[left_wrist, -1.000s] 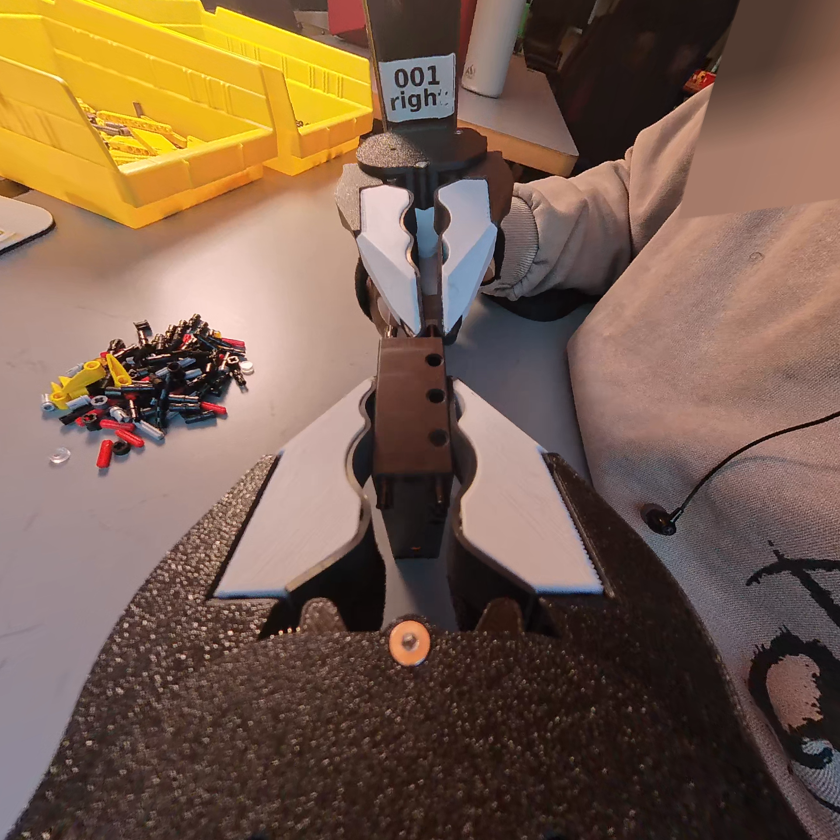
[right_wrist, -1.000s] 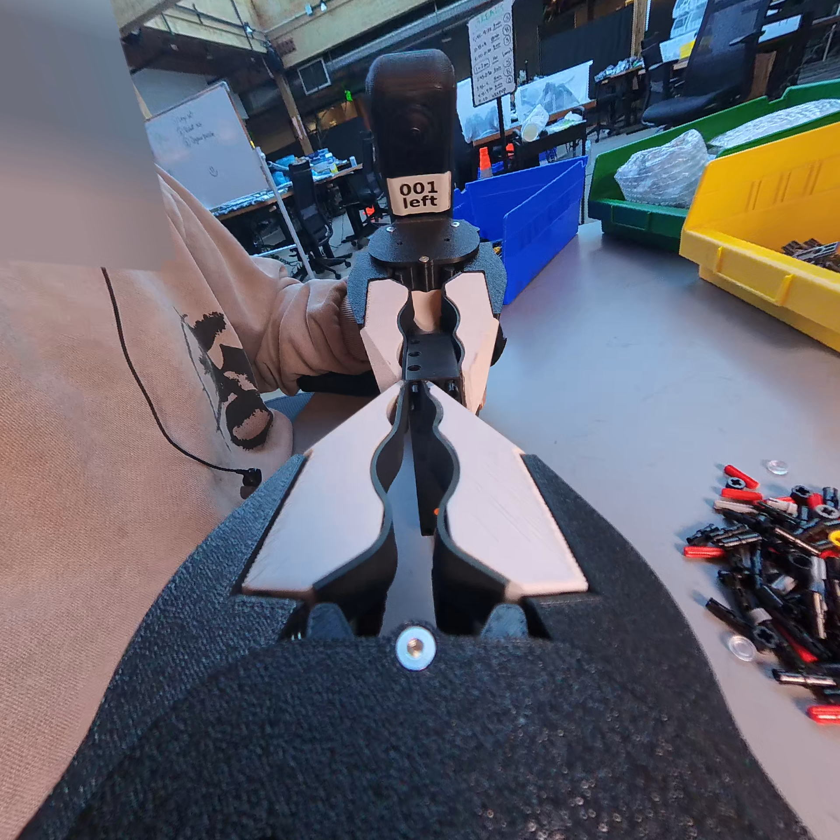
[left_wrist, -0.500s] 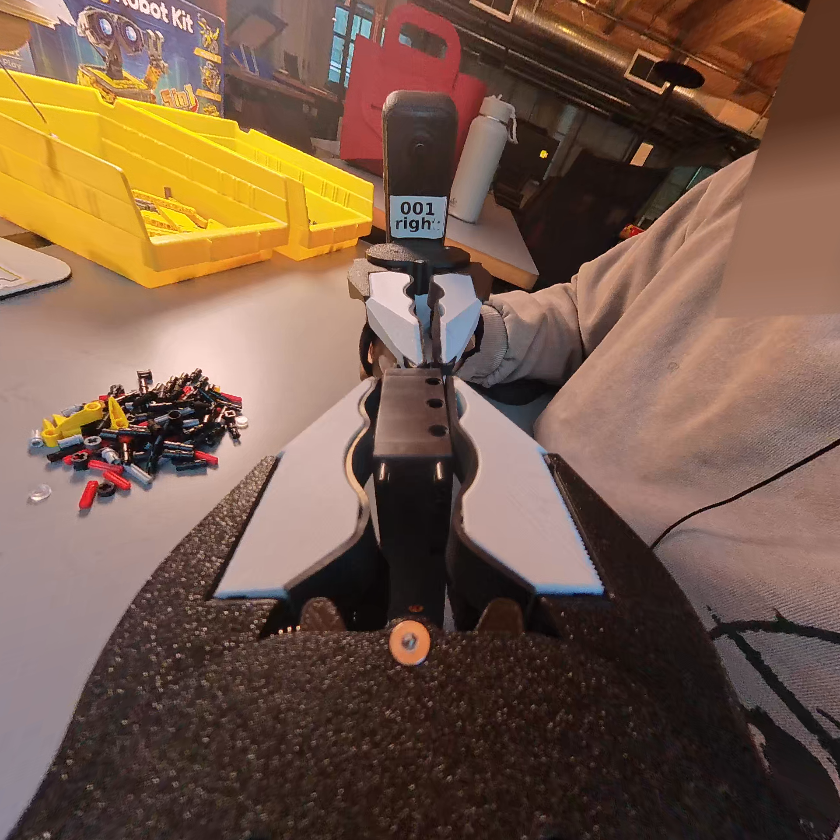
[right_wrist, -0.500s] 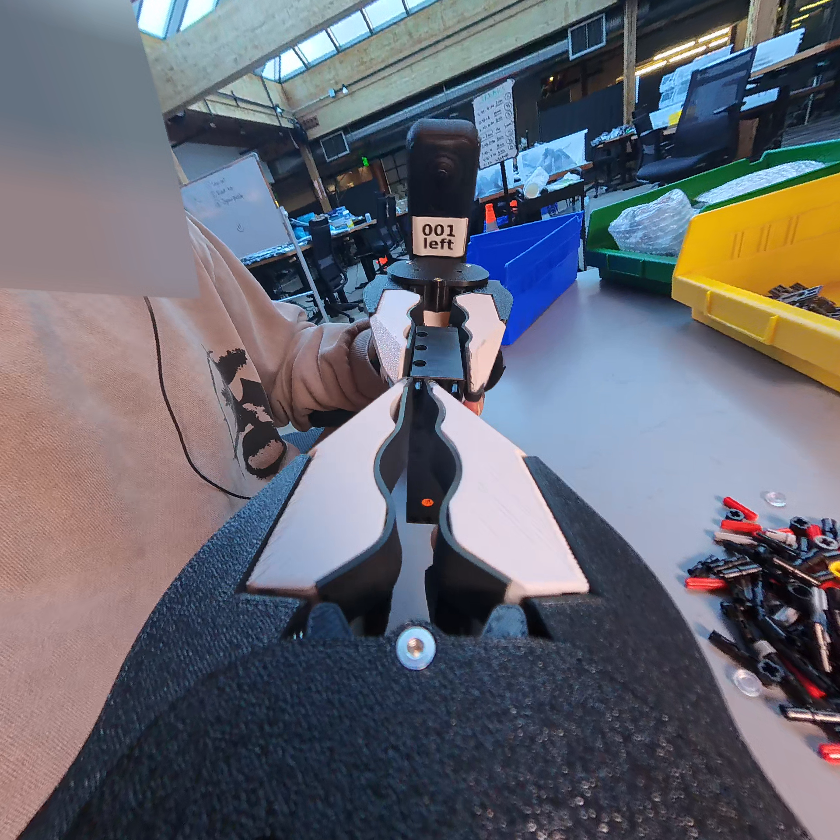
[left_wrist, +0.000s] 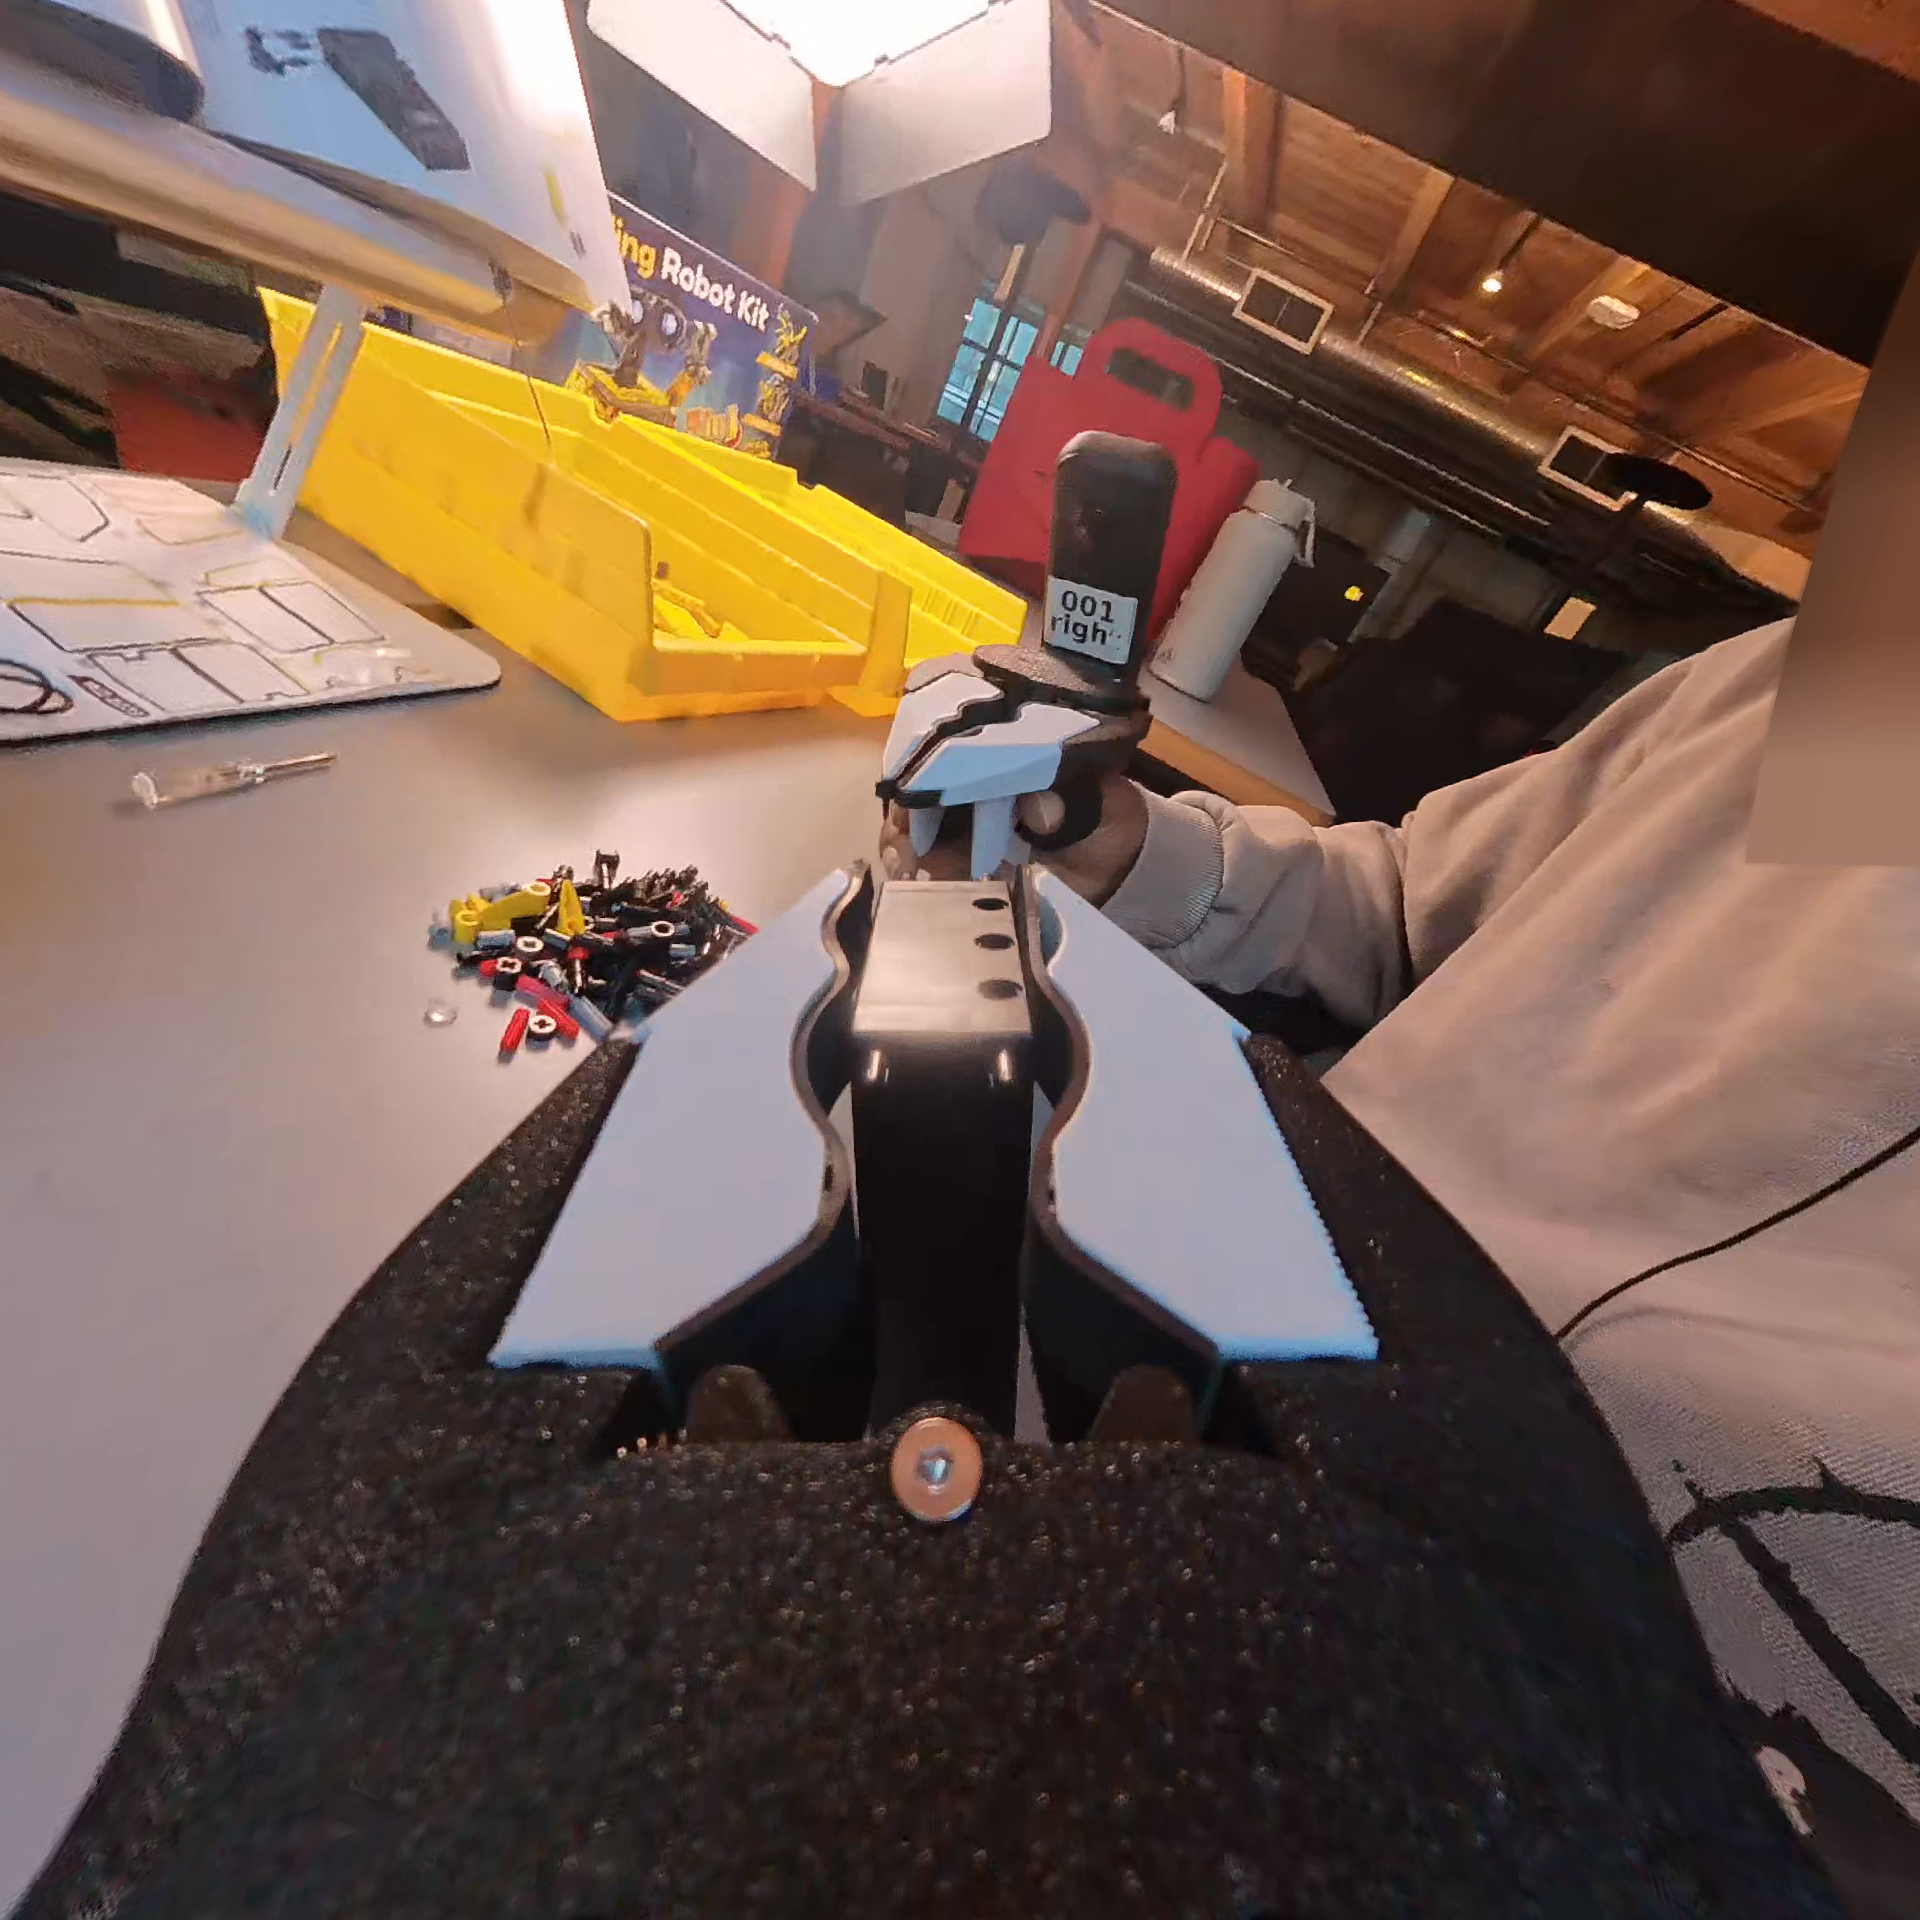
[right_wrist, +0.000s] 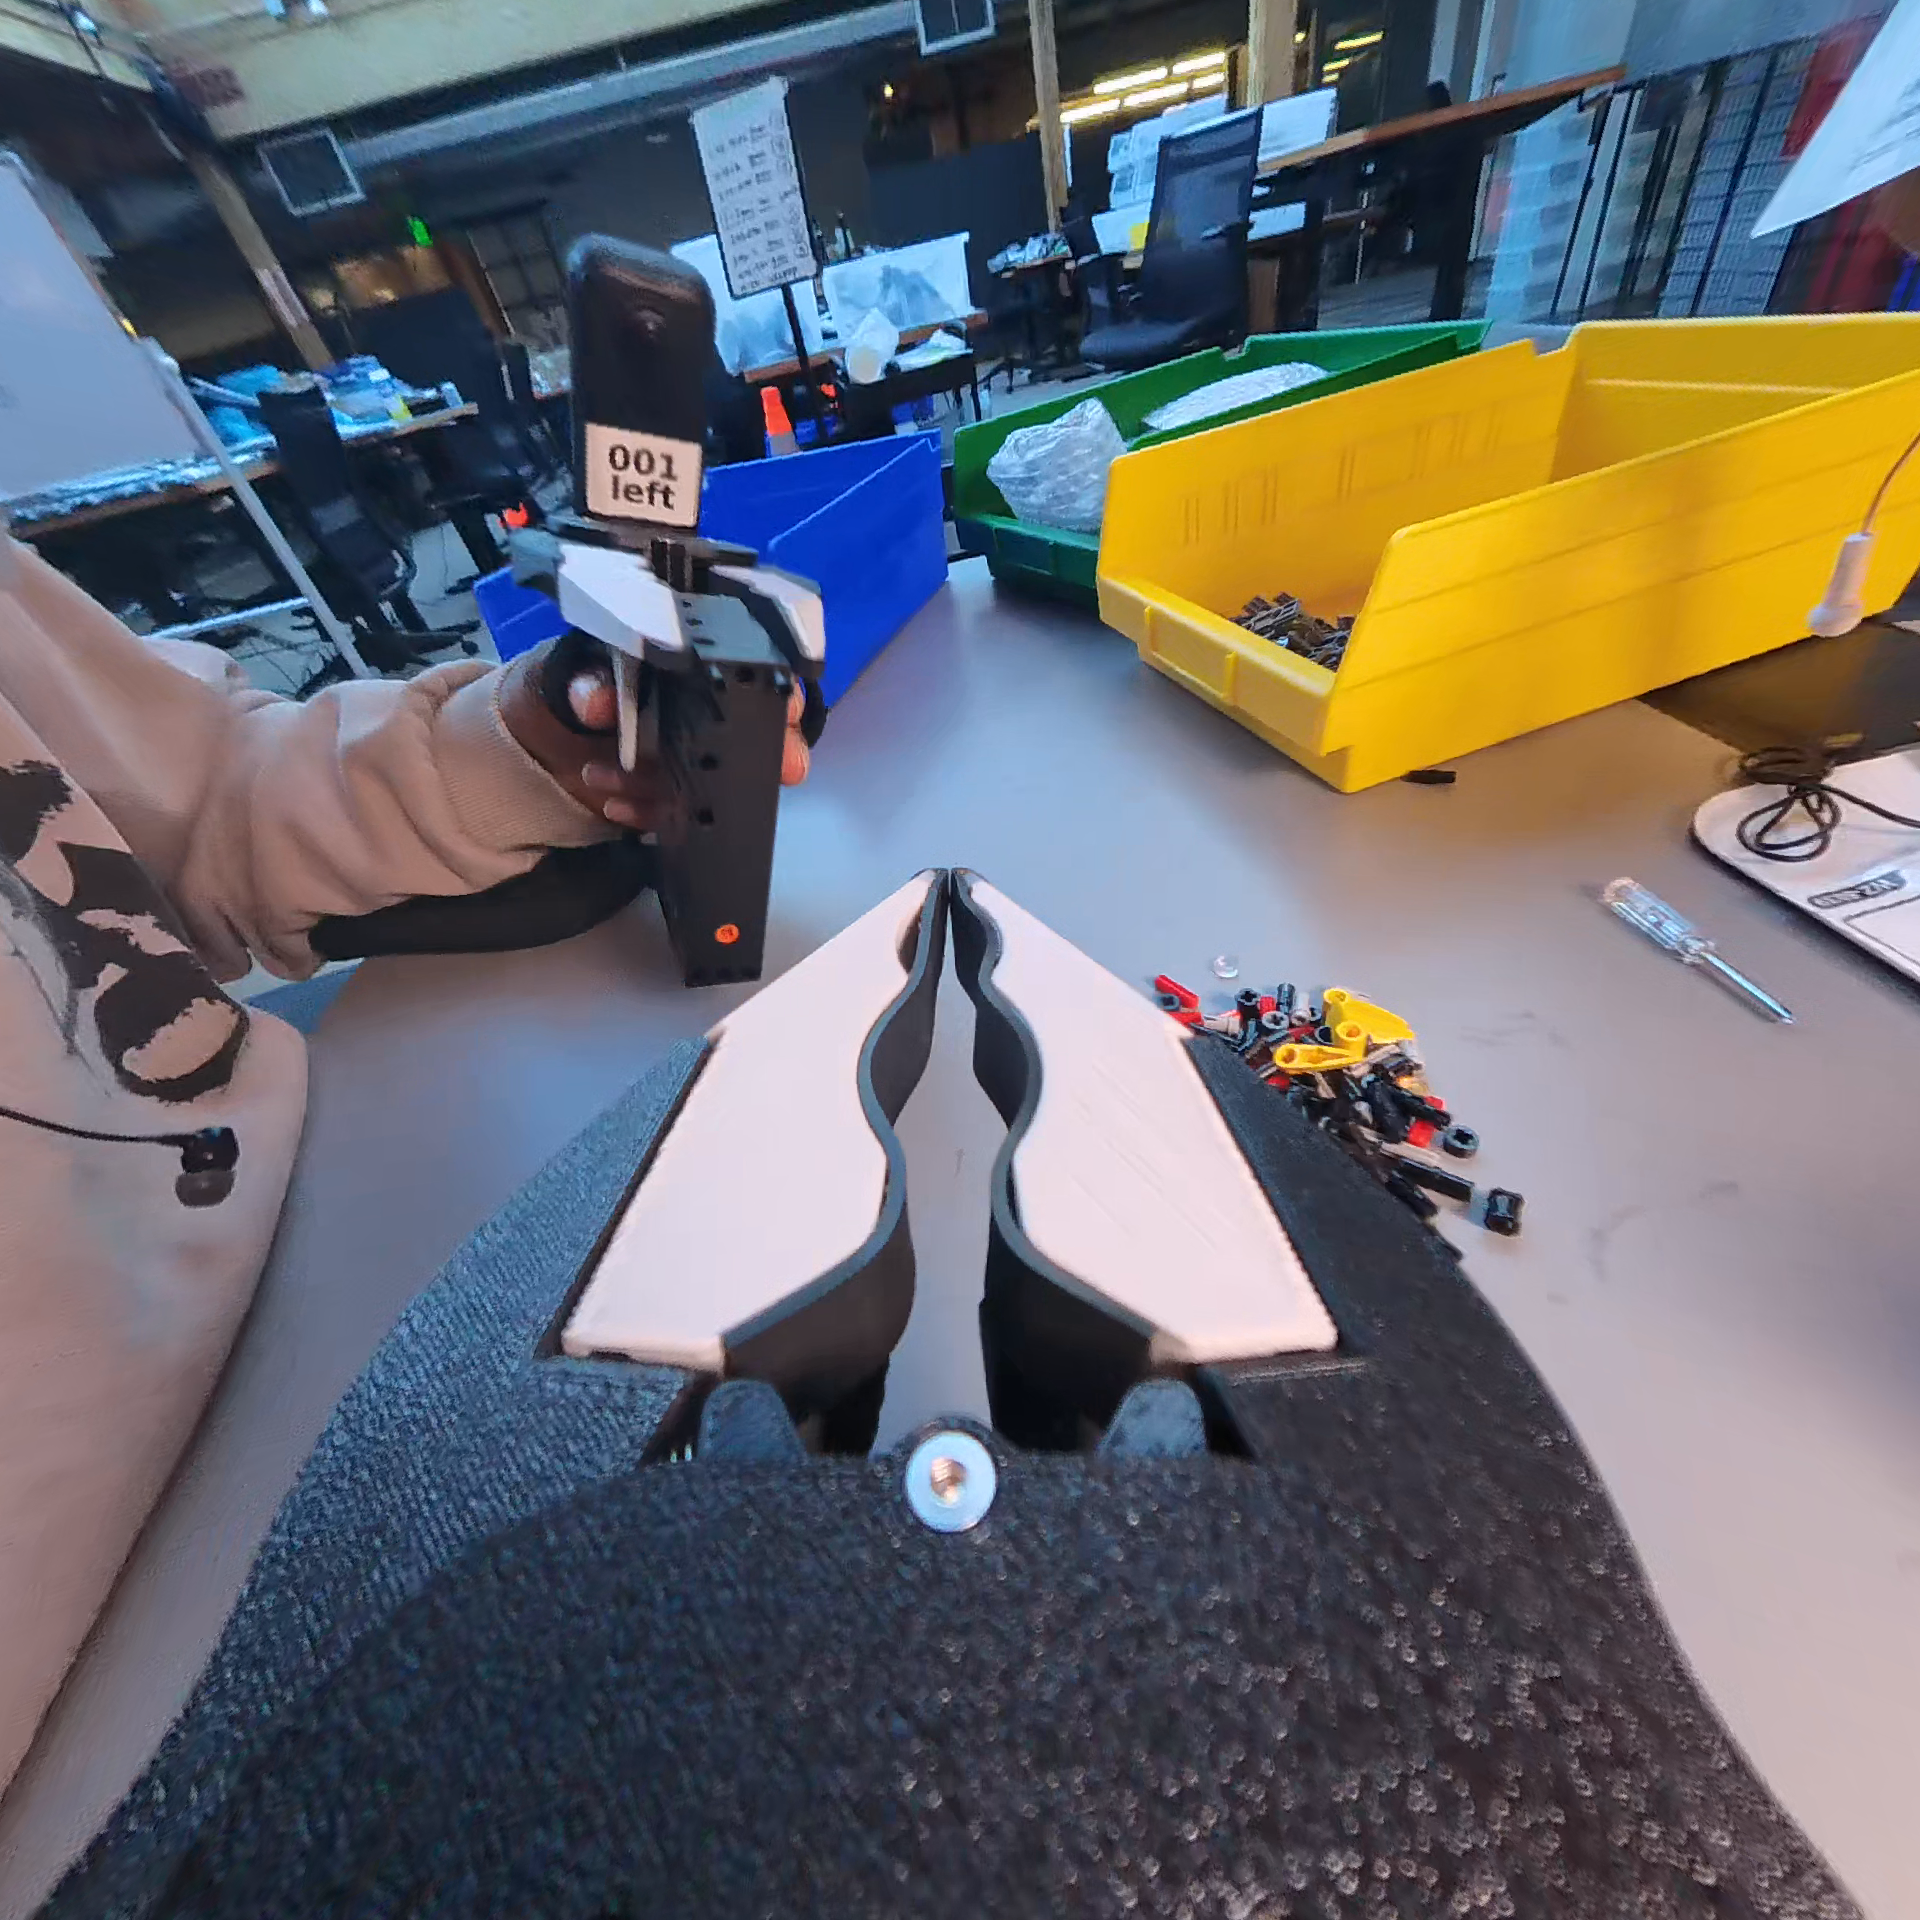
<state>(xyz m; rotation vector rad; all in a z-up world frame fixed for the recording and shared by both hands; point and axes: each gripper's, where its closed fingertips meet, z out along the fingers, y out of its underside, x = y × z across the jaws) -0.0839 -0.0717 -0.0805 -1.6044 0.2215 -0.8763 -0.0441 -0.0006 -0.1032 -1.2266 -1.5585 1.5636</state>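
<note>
A black block (left_wrist: 940, 997) with a row of holes is clamped in the left gripper (left_wrist: 943, 904), its long axis along the fingers. The right gripper (right_wrist: 948, 883) is pressed together, empty, just right of the block, with a pile of small parts (right_wrist: 1340, 1091) on the grey table (right_wrist: 1143, 790) near its right.

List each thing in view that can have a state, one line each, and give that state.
Left gripper: shut on the black block.
Black block: held upright, clear of the table.
Right gripper: shut, empty.
Pile of small parts: loose on the table.
Screwdriver: lying flat.
Yellow bin: open, few parts inside.

a workshop: parts bins (right_wrist: 1507, 540), exposed wood ceiling (left_wrist: 1455, 260), cluttered workbenches (right_wrist: 343, 436).
</note>
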